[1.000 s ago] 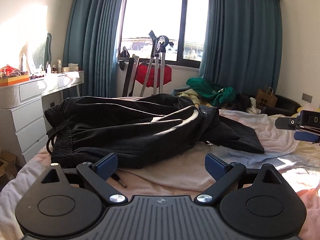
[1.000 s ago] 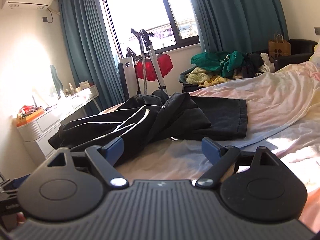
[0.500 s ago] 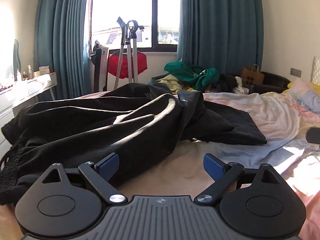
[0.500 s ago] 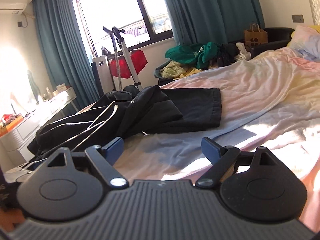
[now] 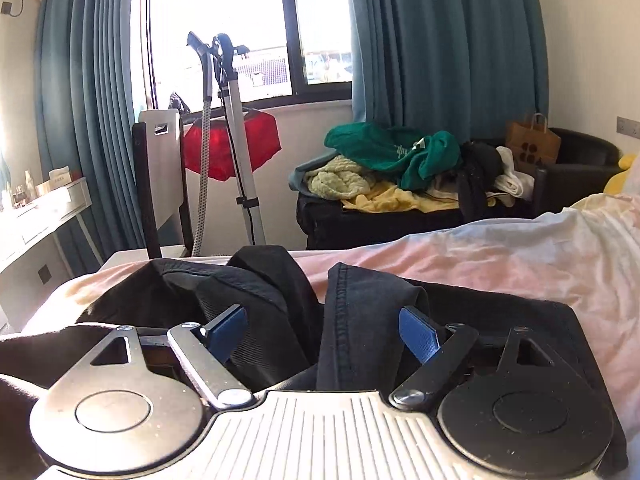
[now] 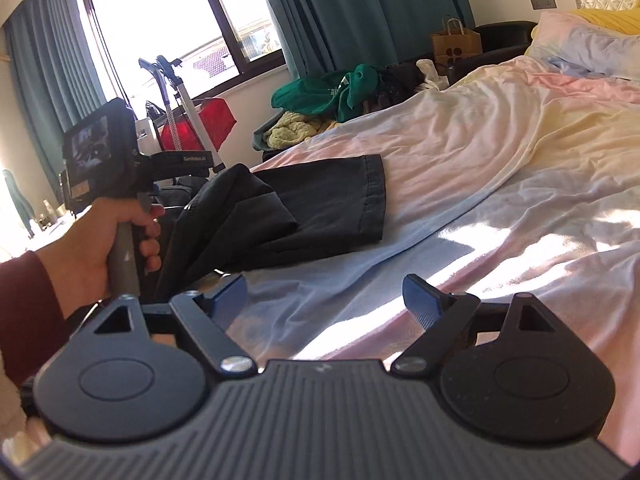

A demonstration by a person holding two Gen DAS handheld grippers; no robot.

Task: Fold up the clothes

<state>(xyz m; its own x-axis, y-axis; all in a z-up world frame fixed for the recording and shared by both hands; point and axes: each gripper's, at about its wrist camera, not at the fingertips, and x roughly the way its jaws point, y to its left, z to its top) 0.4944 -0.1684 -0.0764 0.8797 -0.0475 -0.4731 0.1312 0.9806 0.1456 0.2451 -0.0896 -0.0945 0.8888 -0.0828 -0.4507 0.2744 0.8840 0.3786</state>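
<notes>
Black trousers (image 5: 360,312) lie crumpled on the pastel bed sheet (image 5: 500,256). My left gripper (image 5: 323,331) sits low on them with a raised seamed fold standing between its blue pads (image 5: 228,330). Its jaws are closing, with a gap still showing beside the left pad. In the right wrist view the trousers (image 6: 320,208) lie ahead to the left, one hemmed leg flat on the sheet (image 6: 480,152). My right gripper (image 6: 324,300) is open over bare sheet, short of the trousers, with nothing between its fingers. A hand (image 6: 112,240) in a dark red sleeve grips the left gripper's handle.
A pile of green and yellow clothes (image 5: 392,152) sits on a dark case beyond the bed. A garment steamer (image 5: 236,132) with a red item stands by the window. A white dresser (image 5: 36,212) is at the left, and pillows (image 6: 592,44) at the bed's head.
My left gripper has swept right and forward onto the trousers, and its jaws have narrowed around a fold. The right gripper has sunk and turned right, bringing the left hand into its view.
</notes>
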